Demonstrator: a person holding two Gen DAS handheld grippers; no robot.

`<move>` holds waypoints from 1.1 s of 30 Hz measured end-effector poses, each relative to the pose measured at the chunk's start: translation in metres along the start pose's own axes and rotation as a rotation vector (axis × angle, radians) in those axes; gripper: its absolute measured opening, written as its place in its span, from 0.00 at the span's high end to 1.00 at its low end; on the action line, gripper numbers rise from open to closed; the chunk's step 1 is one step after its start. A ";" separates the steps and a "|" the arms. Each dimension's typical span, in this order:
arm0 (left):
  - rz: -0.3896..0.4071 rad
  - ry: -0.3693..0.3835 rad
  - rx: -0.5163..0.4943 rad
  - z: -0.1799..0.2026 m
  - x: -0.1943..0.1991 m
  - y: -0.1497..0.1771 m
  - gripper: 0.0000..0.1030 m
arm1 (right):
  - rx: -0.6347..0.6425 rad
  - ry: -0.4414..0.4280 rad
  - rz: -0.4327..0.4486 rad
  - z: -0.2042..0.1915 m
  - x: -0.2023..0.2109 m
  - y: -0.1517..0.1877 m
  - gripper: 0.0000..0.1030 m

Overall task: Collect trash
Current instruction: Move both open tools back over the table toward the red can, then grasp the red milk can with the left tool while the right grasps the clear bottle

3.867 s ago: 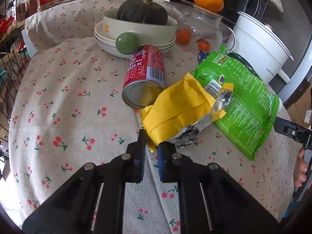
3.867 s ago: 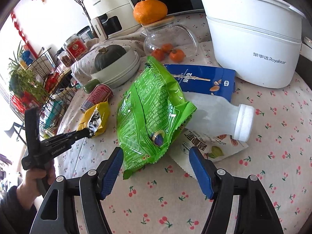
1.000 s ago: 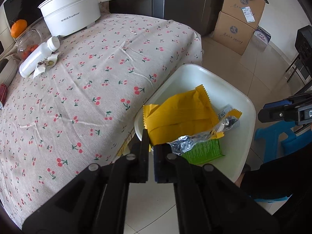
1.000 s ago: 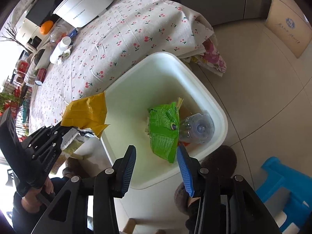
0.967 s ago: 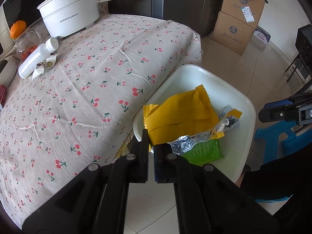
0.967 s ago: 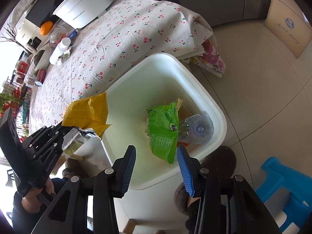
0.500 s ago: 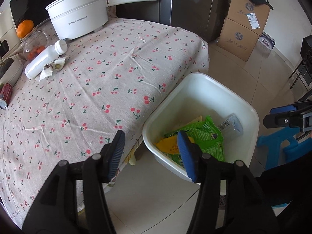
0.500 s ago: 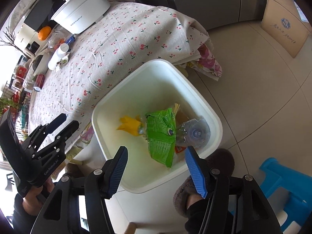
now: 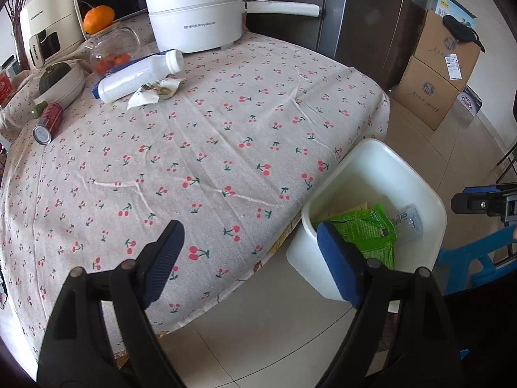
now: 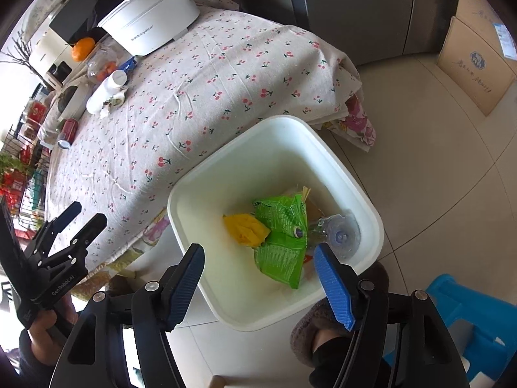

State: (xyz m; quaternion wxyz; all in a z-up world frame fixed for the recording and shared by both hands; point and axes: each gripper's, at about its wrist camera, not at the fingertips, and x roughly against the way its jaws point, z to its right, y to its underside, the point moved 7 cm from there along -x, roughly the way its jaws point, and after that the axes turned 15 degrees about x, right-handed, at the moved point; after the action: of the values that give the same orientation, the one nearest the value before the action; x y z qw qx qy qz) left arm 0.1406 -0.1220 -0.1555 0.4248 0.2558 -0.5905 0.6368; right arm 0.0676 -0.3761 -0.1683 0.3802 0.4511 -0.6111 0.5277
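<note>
A white bin (image 10: 281, 119) stands on the floor against the table's edge. In it lie a green snack bag (image 10: 281, 236), a yellow wrapper (image 10: 245, 228) and a clear plastic bottle (image 10: 339, 234). My right gripper (image 10: 258, 249) hovers above the bin, its jaws opening with nothing between them. My left gripper (image 9: 248, 228) hangs over the table's near edge beside the bin (image 9: 381, 145); its jaws are also opening and hold nothing. On the tablecloth lie a white bottle (image 9: 139, 77), a crumpled wrapper (image 9: 155, 92) and a red can (image 9: 48, 123).
A white electric pot (image 9: 194, 13), a glass jar of oranges (image 9: 113, 48) and bowls with a squash (image 9: 55, 74) stand at the table's far side. Cardboard boxes (image 9: 442, 74) and a blue stool (image 10: 468, 323) stand on the floor. A slippered foot (image 10: 323, 323) is beside the bin.
My left gripper opened and let go of the yellow wrapper, which dropped into the bin; it then swung toward the table. My right gripper's jaws widened above the bin.
</note>
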 end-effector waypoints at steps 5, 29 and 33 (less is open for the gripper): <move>-0.008 -0.040 0.088 -0.044 0.007 -0.003 0.15 | 0.048 0.008 0.012 -0.028 -0.003 -0.017 0.27; 0.121 -0.131 0.343 -0.279 -0.021 -0.125 0.09 | 0.407 -0.076 0.184 -0.177 -0.055 -0.208 0.22; 0.159 -0.122 0.367 -0.306 -0.044 -0.144 0.09 | 0.437 -0.113 0.217 -0.193 -0.084 -0.245 0.22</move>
State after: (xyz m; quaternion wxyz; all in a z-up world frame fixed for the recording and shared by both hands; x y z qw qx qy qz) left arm 0.3379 0.1552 -0.1675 0.2831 0.3194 -0.5076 0.7484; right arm 0.3248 -0.1818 -0.1436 0.1799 0.4830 -0.5475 0.6592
